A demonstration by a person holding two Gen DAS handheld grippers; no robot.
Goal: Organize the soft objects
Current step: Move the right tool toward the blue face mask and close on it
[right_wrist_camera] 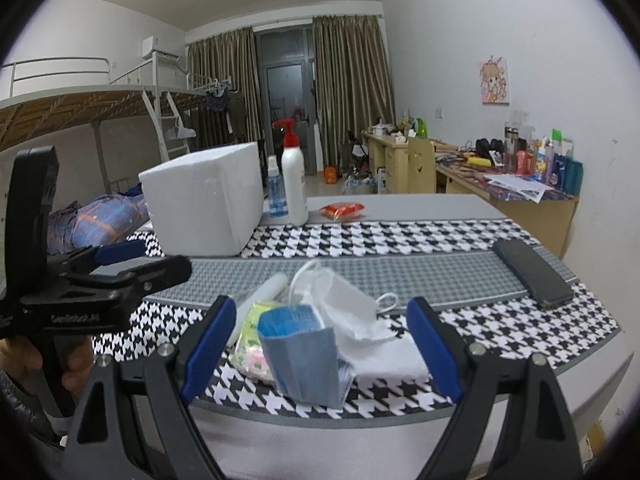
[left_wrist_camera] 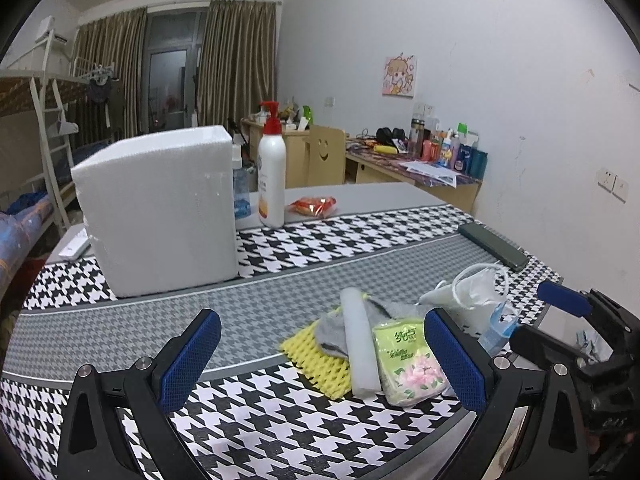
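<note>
Table (left_wrist_camera: 120,384), covered by a houndstooth cloth with a grey centre band: bears all items. The white foam box (left_wrist_camera: 160,208) stands at the far left, side wall toward the cameras; whether its top is open cannot be told.

Soft objects lie heaped at the near edge, well apart from the box. Noted, by size: white towel (right_wrist_camera: 392,360), blue face mask (right_wrist_camera: 300,352) propped upright, white face mask (right_wrist_camera: 344,296) with ear loops, white foam strip (left_wrist_camera: 360,344) laid over a grey cloth (left_wrist_camera: 332,332) and a yellow mesh sponge (left_wrist_camera: 320,368), and a green tissue pack (left_wrist_camera: 408,364) touching the strip.

Left gripper (left_wrist_camera: 320,364): jaws spread wide, nothing held, the strip and tissue pack between them. Right gripper (right_wrist_camera: 320,348): jaws likewise apart and empty, framing the blue mask and towel.

Risks, as judged:
- The items overlap; closing on one may drag a neighbour, and the ear loops could snag a finger.
- The heap sits near the table edge; a nudge could send the tissue pack or blue mask off it.
- Both grippers work close together, so contact between them is possible.
- A lotion pump bottle (left_wrist_camera: 272,176) just beside the box could topple during a careless drop-off.

The dark phone (right_wrist_camera: 532,272) is off to the right. The lower layers of the heap are hidden.
</note>
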